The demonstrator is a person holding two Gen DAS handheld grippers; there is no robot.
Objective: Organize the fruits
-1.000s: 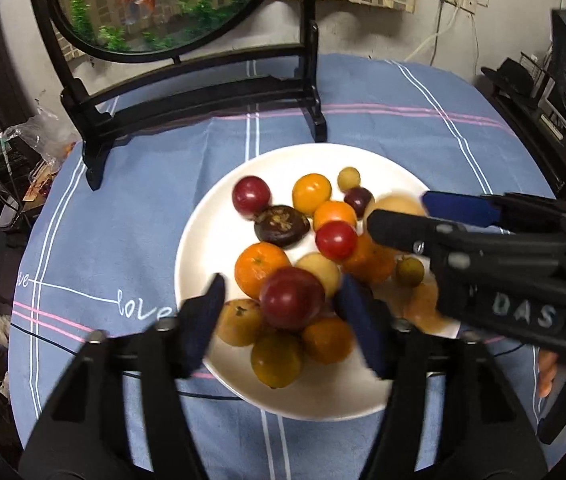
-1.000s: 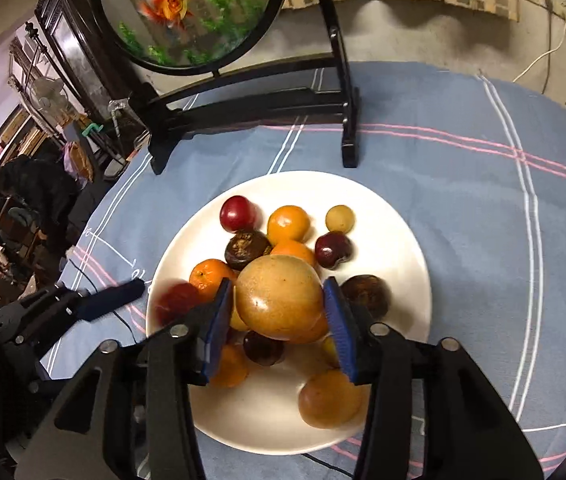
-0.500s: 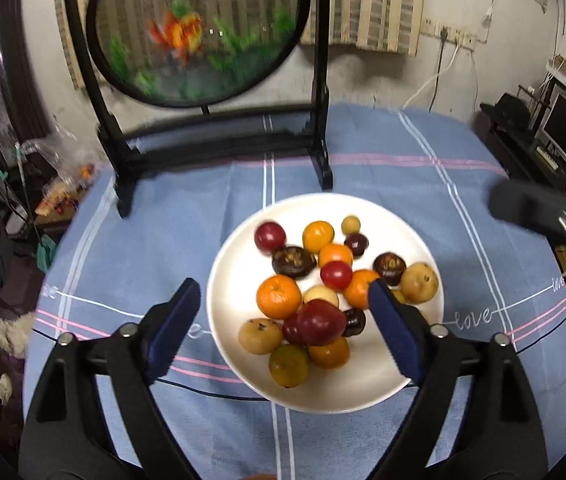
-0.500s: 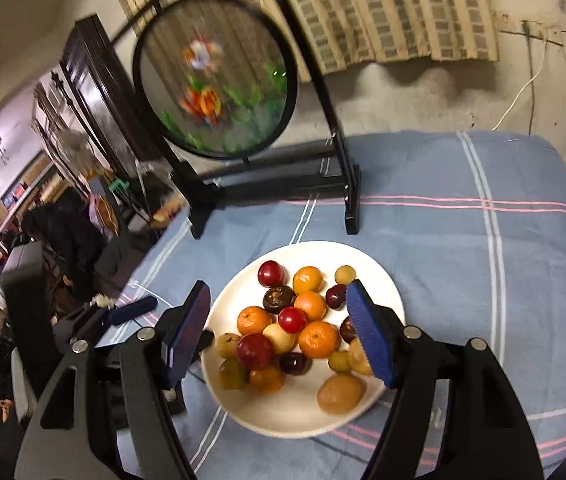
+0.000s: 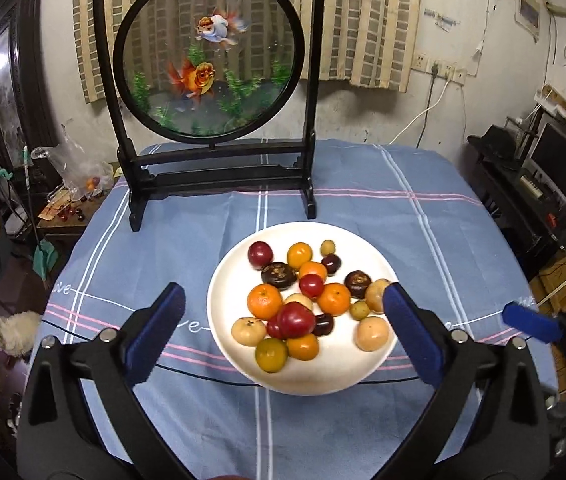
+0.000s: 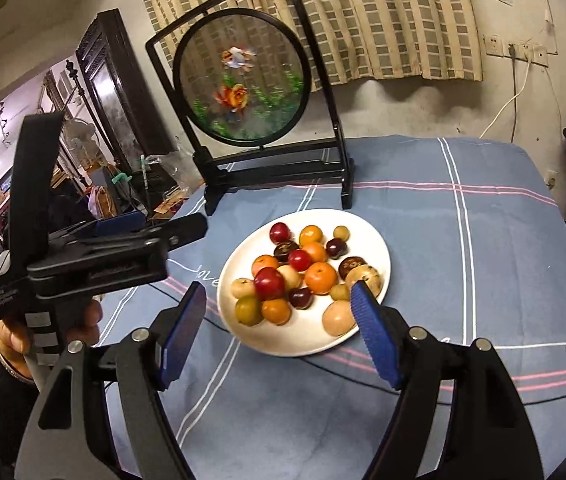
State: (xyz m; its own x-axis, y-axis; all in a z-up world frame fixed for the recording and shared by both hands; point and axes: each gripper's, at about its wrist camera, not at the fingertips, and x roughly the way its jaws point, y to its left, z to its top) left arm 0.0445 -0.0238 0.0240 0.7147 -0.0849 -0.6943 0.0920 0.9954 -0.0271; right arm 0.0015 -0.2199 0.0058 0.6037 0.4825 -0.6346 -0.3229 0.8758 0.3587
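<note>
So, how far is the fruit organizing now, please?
Done, apparently: all visible fruit sits on the white plate, with a red fruit on top of the pile. In hand: nothing; the left gripper and right gripper are both opening, with no fruit held. Left: I see no fruit on the blue tablecloth, so perhaps nothing.

Word "love" in white script on blue tablecloth (image 6: 483, 240): once left of white plate (image 6: 379, 252), once near right edge. Small label on left gripper (image 6: 151, 228) body, too blurred to read.
</note>
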